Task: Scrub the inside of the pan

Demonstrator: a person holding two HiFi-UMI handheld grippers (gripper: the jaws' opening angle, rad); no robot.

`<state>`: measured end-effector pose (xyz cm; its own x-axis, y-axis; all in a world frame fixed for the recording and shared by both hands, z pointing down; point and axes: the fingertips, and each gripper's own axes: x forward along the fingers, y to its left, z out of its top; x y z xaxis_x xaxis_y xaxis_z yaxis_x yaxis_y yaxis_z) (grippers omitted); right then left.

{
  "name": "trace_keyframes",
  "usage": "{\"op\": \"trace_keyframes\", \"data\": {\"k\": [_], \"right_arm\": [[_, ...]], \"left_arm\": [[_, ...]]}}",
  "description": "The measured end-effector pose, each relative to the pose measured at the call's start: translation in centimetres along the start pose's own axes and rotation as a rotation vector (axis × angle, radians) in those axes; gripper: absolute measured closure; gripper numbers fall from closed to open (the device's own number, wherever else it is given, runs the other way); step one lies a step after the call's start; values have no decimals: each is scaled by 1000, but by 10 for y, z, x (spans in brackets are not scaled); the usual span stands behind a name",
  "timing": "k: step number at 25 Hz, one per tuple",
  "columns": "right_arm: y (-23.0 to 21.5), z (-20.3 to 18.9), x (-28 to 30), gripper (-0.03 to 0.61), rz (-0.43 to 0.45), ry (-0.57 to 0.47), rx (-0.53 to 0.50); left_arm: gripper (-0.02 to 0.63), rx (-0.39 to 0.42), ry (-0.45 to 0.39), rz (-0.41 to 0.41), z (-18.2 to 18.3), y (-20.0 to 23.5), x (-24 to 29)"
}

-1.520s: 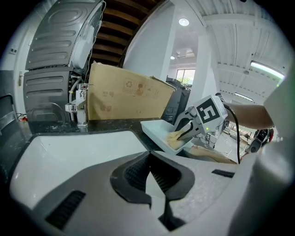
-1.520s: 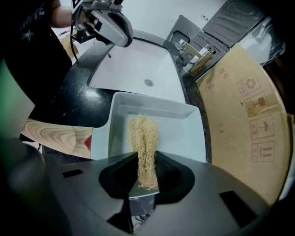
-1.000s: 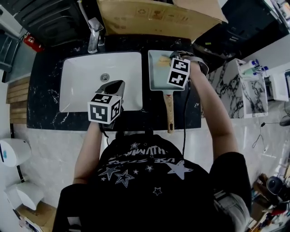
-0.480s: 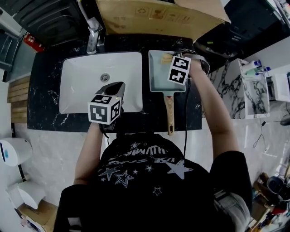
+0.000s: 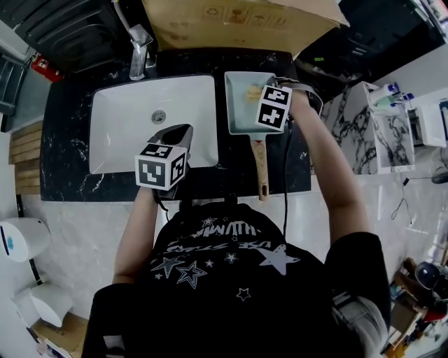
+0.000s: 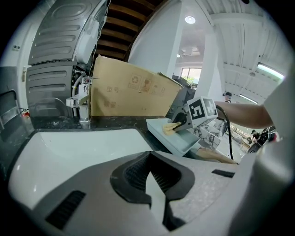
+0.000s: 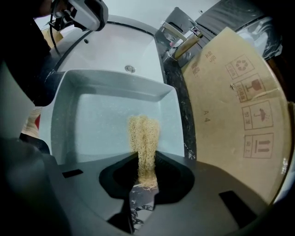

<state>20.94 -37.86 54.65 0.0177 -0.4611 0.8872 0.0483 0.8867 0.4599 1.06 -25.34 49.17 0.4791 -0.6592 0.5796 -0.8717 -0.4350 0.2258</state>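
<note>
A pale rectangular pan [image 5: 238, 112] with a wooden handle [image 5: 260, 168] rests on the dark counter to the right of the sink. My right gripper [image 5: 260, 94] reaches into the pan's far right part, shut on a tan mesh scrubber [image 7: 144, 133]. The scrubber's free end presses on the pan floor [image 7: 101, 120]. In the left gripper view the same pan [image 6: 177, 140], the scrubber [image 6: 171, 128] and the right gripper's marker cube [image 6: 203, 109] show at the right. My left gripper [image 5: 175, 136] hovers over the sink's front edge, its jaws [image 6: 150, 156] shut on nothing.
A white sink [image 5: 150, 122] with a drain [image 5: 159, 116] fills the left of the counter, and a chrome faucet [image 5: 140, 45] stands behind it. A cardboard sheet [image 5: 238, 17] leans right behind the pan. The black marbled counter [image 5: 66, 140] ends just in front of the pan's handle.
The right gripper with the scrubber has shifted a little toward the pan's far side. The left gripper has stayed put over the sink edge.
</note>
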Motion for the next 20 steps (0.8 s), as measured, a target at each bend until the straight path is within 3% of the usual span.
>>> {"op": "trace_keyframes", "data": {"k": [20], "right_arm": [[69, -4, -34, 499, 153, 40, 34]], "left_arm": [[606, 43, -3, -70, -12, -22, -17]]}}
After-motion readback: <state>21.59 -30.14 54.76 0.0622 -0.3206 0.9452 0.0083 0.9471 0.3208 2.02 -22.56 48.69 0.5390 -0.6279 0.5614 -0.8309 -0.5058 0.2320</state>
